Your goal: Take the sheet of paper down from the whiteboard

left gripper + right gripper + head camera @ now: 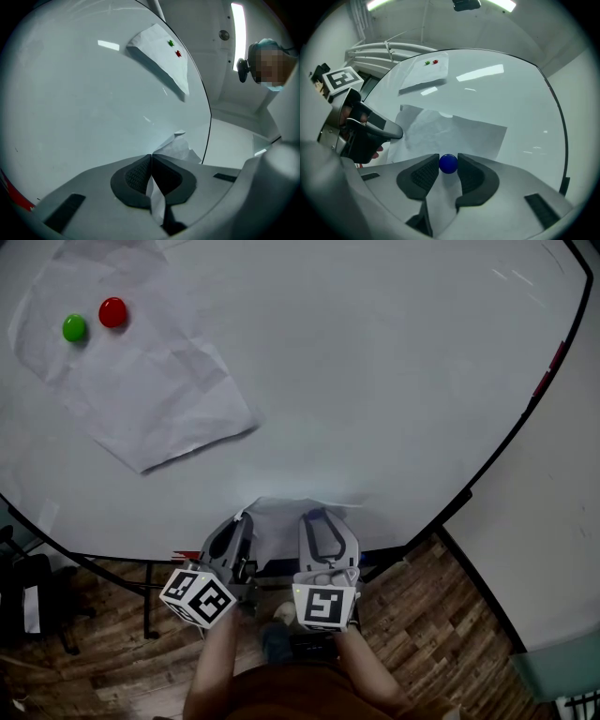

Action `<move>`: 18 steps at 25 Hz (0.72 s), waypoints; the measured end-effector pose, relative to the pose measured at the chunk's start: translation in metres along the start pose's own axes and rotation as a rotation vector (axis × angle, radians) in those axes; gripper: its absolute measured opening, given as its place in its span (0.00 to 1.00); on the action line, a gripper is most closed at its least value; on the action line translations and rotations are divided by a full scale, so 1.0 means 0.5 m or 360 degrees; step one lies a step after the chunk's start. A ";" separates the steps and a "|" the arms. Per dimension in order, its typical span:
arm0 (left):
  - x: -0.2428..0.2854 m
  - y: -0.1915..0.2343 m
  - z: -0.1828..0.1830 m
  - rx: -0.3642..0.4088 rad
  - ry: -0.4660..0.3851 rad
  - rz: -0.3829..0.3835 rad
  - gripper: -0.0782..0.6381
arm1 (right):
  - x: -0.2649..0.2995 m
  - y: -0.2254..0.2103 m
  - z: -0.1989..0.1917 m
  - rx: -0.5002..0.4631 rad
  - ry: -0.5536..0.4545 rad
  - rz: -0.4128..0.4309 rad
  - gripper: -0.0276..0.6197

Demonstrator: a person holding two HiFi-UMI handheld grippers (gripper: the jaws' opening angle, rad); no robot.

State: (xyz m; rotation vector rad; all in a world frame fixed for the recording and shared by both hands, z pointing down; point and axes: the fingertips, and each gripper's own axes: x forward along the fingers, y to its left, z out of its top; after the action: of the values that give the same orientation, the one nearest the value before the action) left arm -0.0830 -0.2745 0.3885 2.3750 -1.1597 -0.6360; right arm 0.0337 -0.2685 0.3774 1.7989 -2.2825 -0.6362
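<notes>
Left gripper (151,157) clamps paper (180,149) edge | right gripper (316,519) pinches blue magnet (448,163) | both at 6 o'clock, aimed at whiteboard (375,381)

Whiteboard (375,381): white, glossy, bounded by a thin black frame (497,457). Upper left in the head view: crumpled sheet (141,381), flat against the board and set askew. Pinned near its top corner by green magnet (74,328) and red magnet (112,312), just beside each other. At the lower edge: second sheet (454,131), creased, left part lifted off the board. Blue magnet (448,163) on its near edge.
</notes>
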 end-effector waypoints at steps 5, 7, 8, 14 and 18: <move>-0.014 0.014 0.006 0.0004 -0.0012 0.0035 0.14 | -0.002 -0.008 0.002 0.0015 -0.0016 -0.0006 0.25; -0.018 0.018 0.010 0.0011 -0.0019 0.0045 0.14 | -0.004 -0.012 -0.002 0.0031 -0.0022 -0.0012 0.25; -0.020 0.020 0.011 0.0014 -0.0020 0.0052 0.14 | -0.005 -0.014 -0.006 0.0042 -0.0012 -0.0015 0.25; -0.027 0.023 0.016 0.0025 -0.0019 0.0076 0.14 | -0.009 -0.029 -0.011 0.0062 0.0019 -0.0035 0.25; -0.032 0.022 0.019 0.0039 -0.0019 0.0083 0.14 | -0.011 -0.036 -0.015 0.0057 0.0019 -0.0040 0.25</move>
State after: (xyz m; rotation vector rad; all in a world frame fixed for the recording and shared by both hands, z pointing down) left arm -0.1037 -0.2693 0.3904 2.3557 -1.2368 -0.6227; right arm 0.0538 -0.2680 0.3772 1.8454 -2.2815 -0.5907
